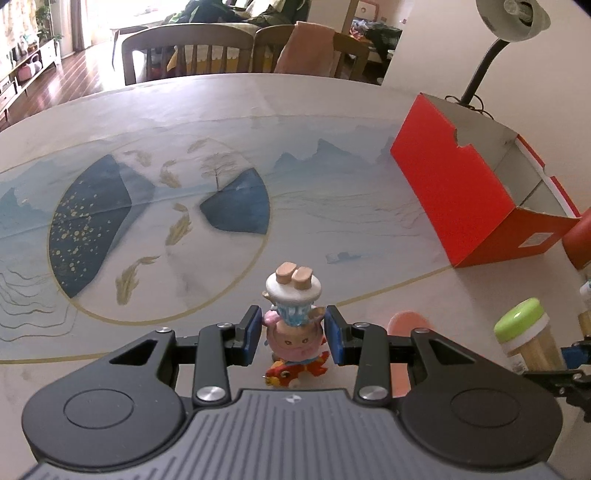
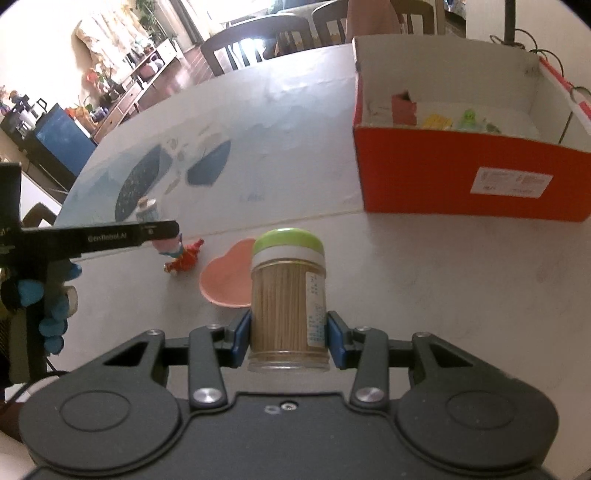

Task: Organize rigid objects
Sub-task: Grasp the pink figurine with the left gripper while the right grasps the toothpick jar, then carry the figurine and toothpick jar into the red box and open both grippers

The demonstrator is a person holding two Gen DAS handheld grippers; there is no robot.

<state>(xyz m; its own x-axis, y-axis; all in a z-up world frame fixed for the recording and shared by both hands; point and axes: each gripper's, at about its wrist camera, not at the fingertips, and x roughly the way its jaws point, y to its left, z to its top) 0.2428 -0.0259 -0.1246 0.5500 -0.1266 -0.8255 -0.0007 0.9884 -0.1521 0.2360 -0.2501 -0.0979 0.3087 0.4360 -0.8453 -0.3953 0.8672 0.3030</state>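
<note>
- Left wrist view: left gripper (image 1: 294, 334) has its jaws clamped on a small figurine (image 1: 293, 325), blue pads pressing its pink body from both sides.
- Figurine is upside down: two tan feet on a white disc point up, blue-white ruffle below that, face inverted, red-orange fish-shaped part at the bottom.
- Whether the figurine touches the worktop (image 1: 221, 110) can't be told from this view; the fish part sits just beside the gripper body.
- Same view shows only the outer walls of the red box (image 1: 450, 192), plus a gooseneck lamp (image 1: 509, 18) behind it. Box interior hidden here.
- Right wrist view: right gripper (image 2: 289, 338) jaws are closed on a clear toothpick jar (image 2: 288, 306) with a green lid and white collar, upright, packed with wooden sticks, paper label on its right side.
- Only the right view looks into the red box (image 2: 469, 177): a pinkish-red block, something yellow and a small green figure lie on its white floor. Too blurred for more.
- Right view also catches the left gripper side-on, a hand in a blue glove (image 2: 55, 295) on its handle, figurine's red part poking out below the jaw.
- Pink heart-shaped dish (image 2: 225, 280) lies on the worktop between figurine and jar; left view shows just its edge (image 1: 408, 323) behind the jaw.
- Box stands far right on the worktop, well apart from both held items.
</note>
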